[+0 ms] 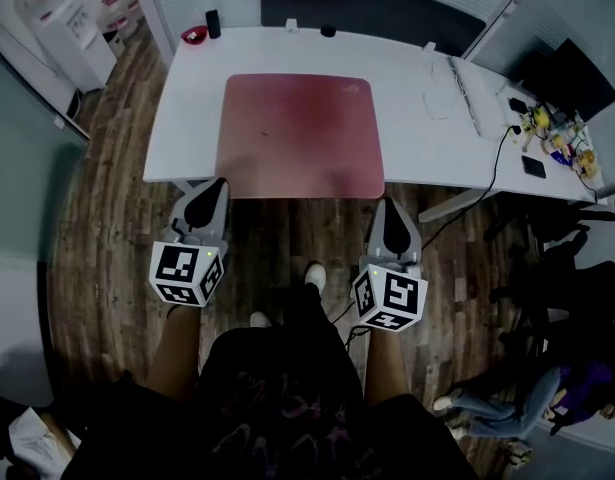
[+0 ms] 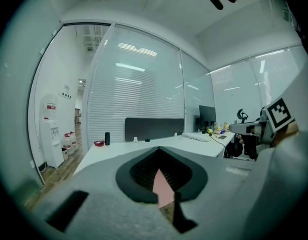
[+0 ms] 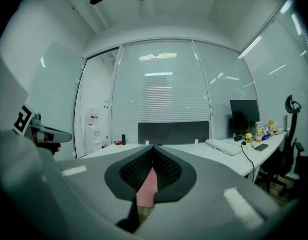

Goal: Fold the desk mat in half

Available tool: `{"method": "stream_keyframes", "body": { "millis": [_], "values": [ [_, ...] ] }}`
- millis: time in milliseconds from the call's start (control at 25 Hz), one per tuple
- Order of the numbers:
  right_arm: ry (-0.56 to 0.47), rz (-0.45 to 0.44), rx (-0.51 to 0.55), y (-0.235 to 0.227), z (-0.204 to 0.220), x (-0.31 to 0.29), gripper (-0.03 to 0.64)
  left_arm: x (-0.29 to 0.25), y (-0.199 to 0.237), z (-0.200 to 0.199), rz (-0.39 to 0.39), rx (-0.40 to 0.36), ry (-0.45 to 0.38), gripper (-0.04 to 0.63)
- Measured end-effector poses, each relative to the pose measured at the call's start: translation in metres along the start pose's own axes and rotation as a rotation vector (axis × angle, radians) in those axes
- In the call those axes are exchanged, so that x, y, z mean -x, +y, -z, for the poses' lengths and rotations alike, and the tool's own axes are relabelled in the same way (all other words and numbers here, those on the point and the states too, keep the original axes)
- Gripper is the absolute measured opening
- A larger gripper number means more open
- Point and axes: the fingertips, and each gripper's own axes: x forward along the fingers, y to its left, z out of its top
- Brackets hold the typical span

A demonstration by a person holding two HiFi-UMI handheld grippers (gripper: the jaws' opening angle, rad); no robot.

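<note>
Head view: mat (image 1: 299, 133) lies flat and unfolded on the desk (image 1: 187, 118), its near edge at the desk's near edge. No corner is lifted and no crease is started, so the whole fold is judged still to do. Left gripper (image 1: 215, 183) sits at the near left corner and right gripper (image 1: 385, 203) at the near right corner; contact with the mat cannot be told. Far half of the mat is bare. Desk is open to the left of the mat. Keyboard (image 1: 465, 93) and cable (image 1: 487, 168) lie to the right, apart from the mat. Cup (image 1: 213, 23) and bowl (image 1: 194, 35) stand at the far left edge, behind the fold's landing area.

Left gripper view: left gripper (image 2: 158, 154) has its jaws together. A pink sliver of mat (image 2: 164, 189) shows through the slot below the tips. It is not seen pinched.

Right gripper view: right gripper (image 3: 152, 151) also has its jaws together, with a pink strip of mat (image 3: 147, 189) in the slot. Nothing is clamped. Judged next need: open the jaws and take both near corners.
</note>
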Motion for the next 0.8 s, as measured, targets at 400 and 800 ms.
{"method": "stream_keyframes", "body": {
  "millis": [400,800],
  "values": [
    [0.068,-0.047,0.003,-0.058,0.027,-0.077,0.006,-0.088,-0.004,0.015,-0.039,-0.009,0.084,0.0],
    [0.082,-0.115,-0.012,-0.112,0.032,-0.146,0.006,-0.155,-0.007,0.011,-0.114,-0.031,0.133,0.0]
  ]
}}
